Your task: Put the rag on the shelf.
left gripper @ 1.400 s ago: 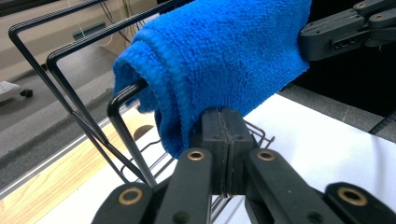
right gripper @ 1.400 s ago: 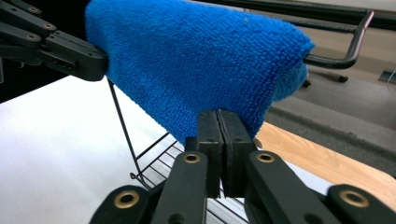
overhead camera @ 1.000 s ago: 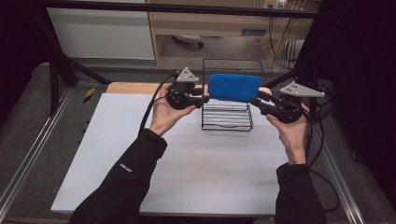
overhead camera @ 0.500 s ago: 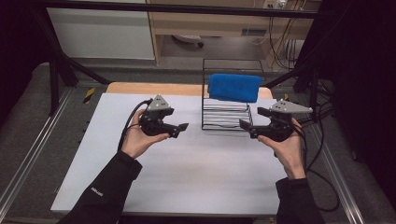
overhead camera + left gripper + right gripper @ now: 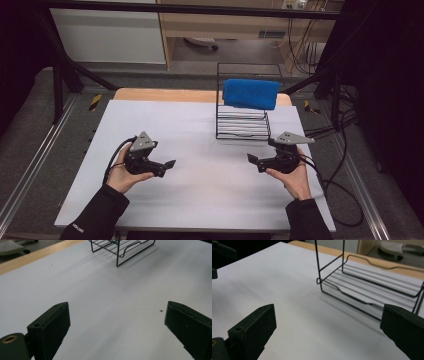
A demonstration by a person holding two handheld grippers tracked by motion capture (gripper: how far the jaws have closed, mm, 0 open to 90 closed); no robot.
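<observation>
We see a lab or test room, not a home. The table (image 5: 200, 200) has a plain white top and stands inside a black metal frame (image 5: 60, 85). Loose cables (image 5: 345, 190) lie on the grey floor beside it, and more cables (image 5: 300, 50) hang near a wooden cabinet (image 5: 225, 25) behind. Yellow-black tape marks (image 5: 95, 101) are on the floor. A chair base (image 5: 200, 44) stands at the back.
</observation>
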